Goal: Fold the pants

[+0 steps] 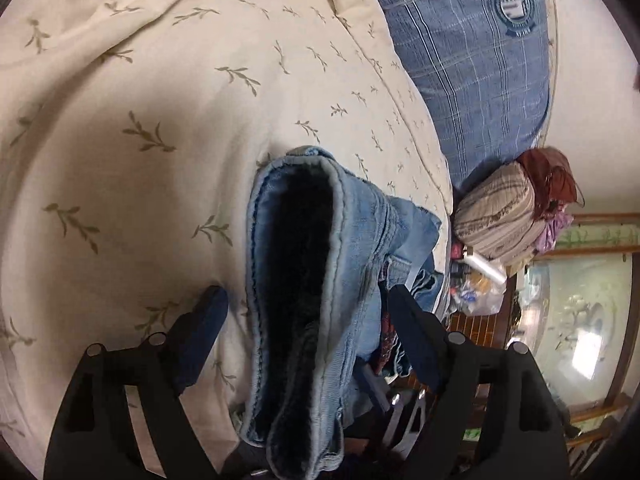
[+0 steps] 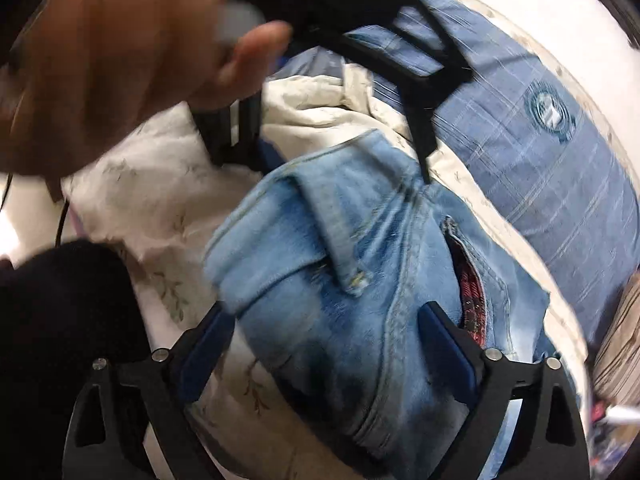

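Bedspread (image 1: pixel 120 160) bears jeans (image 1: pixel 296 280); denim between both open jaws.

Blurred hand (image 2: pixel 120 60) fills the upper left, hiding bedding behind; jeans (image 2: pixel 360 280) run off the lower edge; nightstand clutter (image 1: pixel 480 284) is illegible.

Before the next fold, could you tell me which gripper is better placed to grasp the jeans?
Probably the left gripper: its open jaws straddle the jeans' open hem. The right gripper faces bulkier cloth.
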Available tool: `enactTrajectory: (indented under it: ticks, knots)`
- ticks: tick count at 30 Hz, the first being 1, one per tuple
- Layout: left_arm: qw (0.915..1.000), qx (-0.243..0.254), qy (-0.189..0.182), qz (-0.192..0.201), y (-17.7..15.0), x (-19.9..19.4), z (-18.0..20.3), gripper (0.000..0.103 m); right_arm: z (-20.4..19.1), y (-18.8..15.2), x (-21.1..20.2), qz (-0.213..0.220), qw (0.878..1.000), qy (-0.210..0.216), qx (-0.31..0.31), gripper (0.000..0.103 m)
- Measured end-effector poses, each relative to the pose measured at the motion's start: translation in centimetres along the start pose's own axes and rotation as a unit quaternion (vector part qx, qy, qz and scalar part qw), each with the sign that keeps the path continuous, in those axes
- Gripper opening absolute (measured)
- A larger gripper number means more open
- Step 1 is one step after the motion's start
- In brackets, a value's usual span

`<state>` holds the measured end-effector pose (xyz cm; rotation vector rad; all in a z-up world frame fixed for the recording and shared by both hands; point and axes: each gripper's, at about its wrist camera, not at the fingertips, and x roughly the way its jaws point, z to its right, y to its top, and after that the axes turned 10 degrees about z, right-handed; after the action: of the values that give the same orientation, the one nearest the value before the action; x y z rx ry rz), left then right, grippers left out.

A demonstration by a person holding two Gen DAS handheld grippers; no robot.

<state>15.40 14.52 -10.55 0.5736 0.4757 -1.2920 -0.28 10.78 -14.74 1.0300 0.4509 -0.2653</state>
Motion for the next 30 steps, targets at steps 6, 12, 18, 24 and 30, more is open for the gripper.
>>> enactTrajectory:
  ticks: [6,12,18,24,30]
  knots:
    - [0.9994,0.028,-0.016,-0.013,-0.7,-0.6,1.1,0.015,2.7,0.7,-2.3,0.011,0.997,0.039,0.063,0.038]
    - [0.9985,0.054,0.009,0.006,-2.1,-1.3,3.9,0.015,4.9,0.9,-4.9,0.032,0.992,0.05,0.115,0.031]
    - [0.9955,0.057,0.072,0.026,-2.1,-0.4,3.7,0.063,5.8,0.6,-4.9,0.039,0.99,0.057,0.125,0.03]
    - [0.999,0.025,0.036,-0.005,-1.8,0.7,3.6,0.028,6.2,0.4,-4.5,0.04,0.988,0.067,0.136,0.03]
    - [0.9934,0.091,0.061,0.031,-3.4,-1.4,8.4,0.024,9.3,0.3,-7.0,0.063,0.976,0.081,0.192,0.03]
